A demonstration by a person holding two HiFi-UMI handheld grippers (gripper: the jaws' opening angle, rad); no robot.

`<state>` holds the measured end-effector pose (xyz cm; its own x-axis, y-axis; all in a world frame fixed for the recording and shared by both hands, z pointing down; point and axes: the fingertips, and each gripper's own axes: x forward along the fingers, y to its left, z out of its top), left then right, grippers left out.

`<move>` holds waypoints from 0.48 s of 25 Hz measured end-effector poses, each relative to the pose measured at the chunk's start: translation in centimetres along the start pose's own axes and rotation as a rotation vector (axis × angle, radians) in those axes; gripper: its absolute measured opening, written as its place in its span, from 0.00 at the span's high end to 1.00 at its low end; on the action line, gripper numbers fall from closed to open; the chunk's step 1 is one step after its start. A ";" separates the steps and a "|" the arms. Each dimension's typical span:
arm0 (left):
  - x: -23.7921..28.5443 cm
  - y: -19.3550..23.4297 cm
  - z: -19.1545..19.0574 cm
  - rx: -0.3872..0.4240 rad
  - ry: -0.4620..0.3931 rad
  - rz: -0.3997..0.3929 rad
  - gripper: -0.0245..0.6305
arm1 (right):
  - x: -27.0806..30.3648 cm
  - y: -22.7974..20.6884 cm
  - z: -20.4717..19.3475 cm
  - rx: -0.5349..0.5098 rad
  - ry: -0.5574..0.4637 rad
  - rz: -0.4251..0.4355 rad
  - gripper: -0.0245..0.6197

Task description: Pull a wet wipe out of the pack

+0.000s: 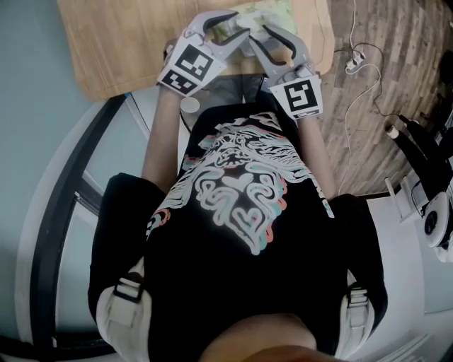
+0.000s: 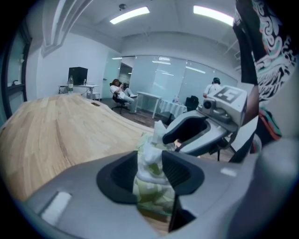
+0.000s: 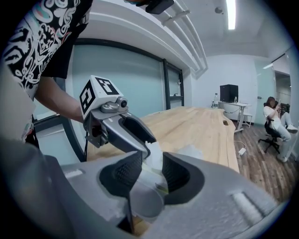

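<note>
Straddling the wipe pack [image 2: 149,191], left tongs [image 2: 150,172] and right tongs [image 3: 148,176] both stand spread, pinching nothing.

No readable text; wet wipe pack [image 2: 152,195] print blurred.

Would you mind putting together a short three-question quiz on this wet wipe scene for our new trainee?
1. True or false: the wet wipe pack lies on the wooden table.
2. Where does the white wipe stick up? A. Between the left gripper and the right gripper. B. On the floor. C. In the person's lap.
3. In one word, how do both grippers' jaws stand: apart or together?
Key: 1 true; 2 A; 3 apart.
</note>
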<state>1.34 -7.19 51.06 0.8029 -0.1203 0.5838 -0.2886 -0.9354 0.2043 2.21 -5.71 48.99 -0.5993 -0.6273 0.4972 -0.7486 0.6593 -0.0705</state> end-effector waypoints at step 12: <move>0.7 0.5 -0.1 0.025 0.031 -0.015 0.76 | 1.1 0.1 -0.6 -0.059 0.034 0.003 0.75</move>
<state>1.70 -7.75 51.63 0.7907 -0.0960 0.6046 -0.2633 -0.9450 0.1943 1.65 -6.04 50.07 -0.5908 -0.6113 0.5266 -0.7281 0.6851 -0.0215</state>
